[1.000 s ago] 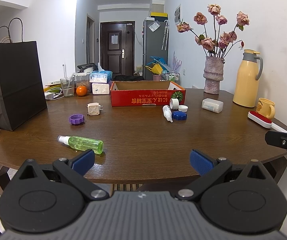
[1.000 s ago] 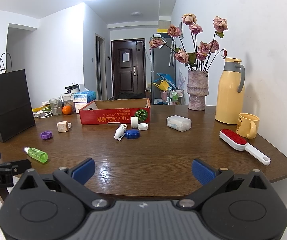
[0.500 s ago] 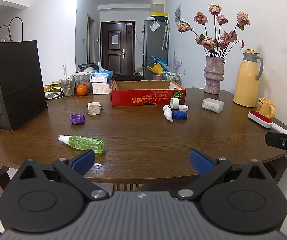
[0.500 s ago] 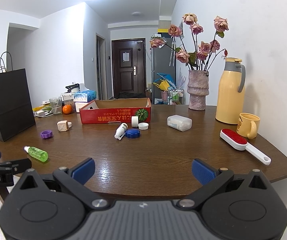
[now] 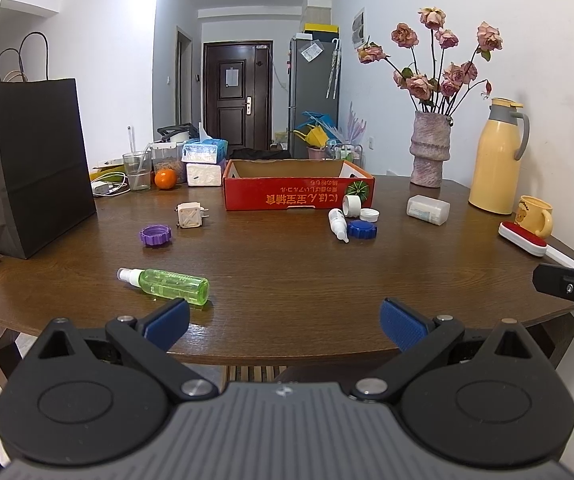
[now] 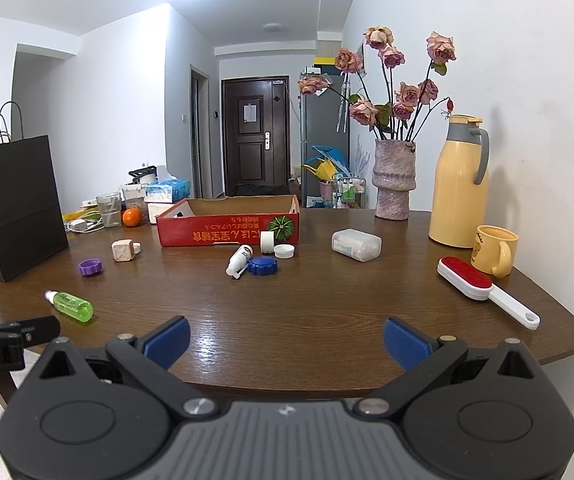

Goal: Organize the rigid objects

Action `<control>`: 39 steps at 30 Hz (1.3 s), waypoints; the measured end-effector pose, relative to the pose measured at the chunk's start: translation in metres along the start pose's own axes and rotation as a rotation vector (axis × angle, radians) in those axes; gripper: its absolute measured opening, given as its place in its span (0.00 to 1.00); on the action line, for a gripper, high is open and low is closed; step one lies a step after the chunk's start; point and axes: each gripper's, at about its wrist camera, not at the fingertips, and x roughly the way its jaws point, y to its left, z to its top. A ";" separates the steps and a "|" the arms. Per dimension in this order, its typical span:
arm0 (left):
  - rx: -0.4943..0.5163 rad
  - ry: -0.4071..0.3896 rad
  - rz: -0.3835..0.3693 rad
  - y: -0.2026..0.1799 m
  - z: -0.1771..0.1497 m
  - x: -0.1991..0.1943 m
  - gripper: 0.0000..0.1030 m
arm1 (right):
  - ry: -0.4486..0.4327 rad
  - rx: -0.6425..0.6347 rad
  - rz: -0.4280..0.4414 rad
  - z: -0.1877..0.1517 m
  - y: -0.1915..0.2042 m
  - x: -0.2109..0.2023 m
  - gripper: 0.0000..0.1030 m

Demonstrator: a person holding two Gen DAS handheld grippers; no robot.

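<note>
A red cardboard box (image 5: 299, 196) (image 6: 229, 232) stands open at the table's far middle. Loose on the brown table lie a green spray bottle (image 5: 165, 281) (image 6: 69, 306), a purple cap (image 5: 155, 235) (image 6: 90, 268), a beige plug cube (image 5: 189, 215) (image 6: 123, 249), a white small bottle (image 5: 337, 224) (image 6: 240, 260), a blue cap (image 5: 362, 230) (image 6: 262, 266), white caps (image 5: 369, 214) (image 6: 284, 251) and a clear plastic case (image 5: 427, 209) (image 6: 355, 244). My left gripper (image 5: 285, 320) is open at the near edge, close to the green bottle. My right gripper (image 6: 286, 338) is open too, empty.
A black paper bag (image 5: 35, 160) stands at the left. A vase of roses (image 6: 393, 178), a yellow thermos (image 6: 461, 184), a yellow mug (image 6: 495, 250) and a red lint brush (image 6: 467, 278) occupy the right side. A glass, an orange (image 5: 165, 179) and tissue boxes sit at the back left.
</note>
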 end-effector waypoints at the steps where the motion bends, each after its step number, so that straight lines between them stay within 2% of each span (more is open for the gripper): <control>1: -0.001 0.000 0.001 0.000 0.000 0.000 1.00 | 0.000 0.000 0.000 0.000 -0.001 0.000 1.00; 9: -0.026 0.016 0.018 0.011 0.001 0.009 1.00 | 0.008 0.006 -0.018 0.000 -0.010 0.009 1.00; 16: -0.051 0.045 0.067 0.021 0.008 0.027 1.00 | 0.029 0.021 -0.049 0.005 -0.022 0.027 1.00; 32: -0.088 0.145 0.164 0.044 0.022 0.091 1.00 | 0.087 0.045 -0.101 0.015 -0.049 0.087 1.00; 39: -0.109 0.177 0.216 0.054 0.027 0.115 1.00 | 0.101 0.066 -0.142 0.019 -0.073 0.112 1.00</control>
